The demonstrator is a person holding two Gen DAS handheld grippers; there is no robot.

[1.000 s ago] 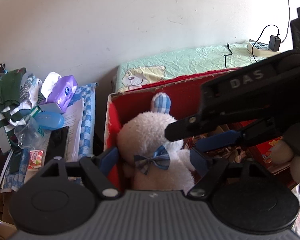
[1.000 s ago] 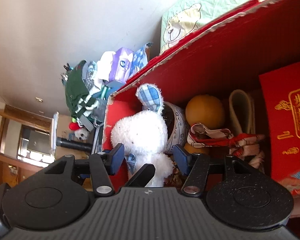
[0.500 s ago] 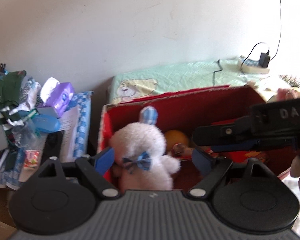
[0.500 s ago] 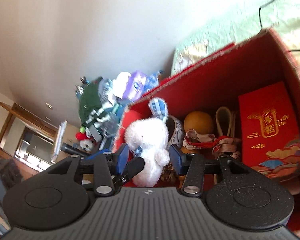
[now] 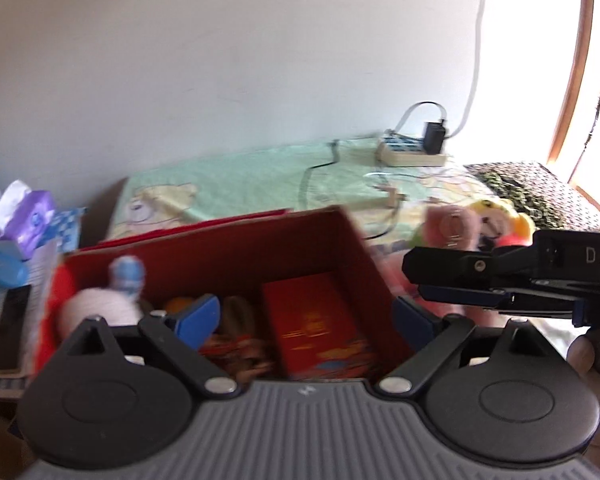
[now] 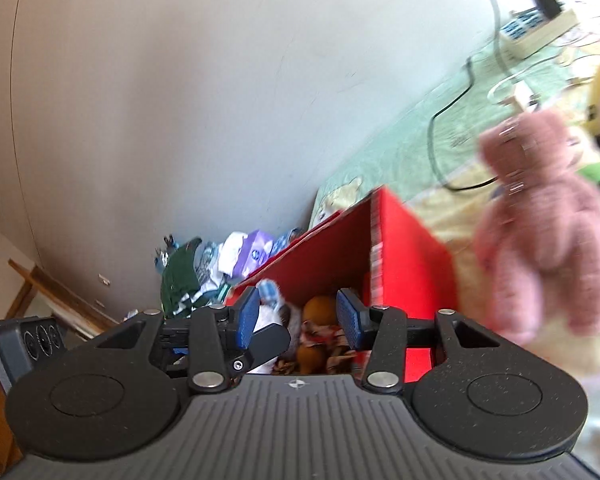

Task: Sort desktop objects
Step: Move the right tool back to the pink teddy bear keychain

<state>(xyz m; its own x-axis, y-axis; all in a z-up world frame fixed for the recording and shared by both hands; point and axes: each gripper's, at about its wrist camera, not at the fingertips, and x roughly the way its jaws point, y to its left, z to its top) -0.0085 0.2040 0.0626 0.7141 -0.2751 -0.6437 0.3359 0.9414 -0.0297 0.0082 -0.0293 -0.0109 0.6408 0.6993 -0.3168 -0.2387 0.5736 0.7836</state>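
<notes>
Left gripper (image 5: 306,314) open, blue pads spread wide, nothing between them, hovering over the red box (image 5: 352,236). Right gripper (image 6: 296,316) also open and empty, pads apart, pointing toward the box's near end from its right side; in the left wrist view it shows as a black body marked "DAS" at the right edge, just beside the box's right wall, with a hand (image 5: 592,364) behind it.

Inside the box: white plush rabbit (image 5: 100,308) with a blue checked ear at the left end, an orange (image 6: 318,308) next to it, a patterned red-and-white cloth bundle (image 5: 236,352) in the middle, a red packet with gold print (image 5: 320,328) lying flat toward the right end. Both views blurred, small details unclear.

Outside the box, to its right on the pale yellow-green bedsheet (image 5: 240,176) with a bear print: pink plush bear (image 6: 540,216), near the box's right wall but apart from it. A yellow and green plush toy (image 5: 500,212) just behind the pink one. Further back, a white power strip (image 5: 410,152) with a black charger plugged in, cables trailing over the sheet.

Left of the box: cluttered pile with a purple tissue pack (image 5: 30,212), a green and white striped garment (image 6: 180,280), a black remote-like slab (image 5: 10,328) lying flat on papers.
</notes>
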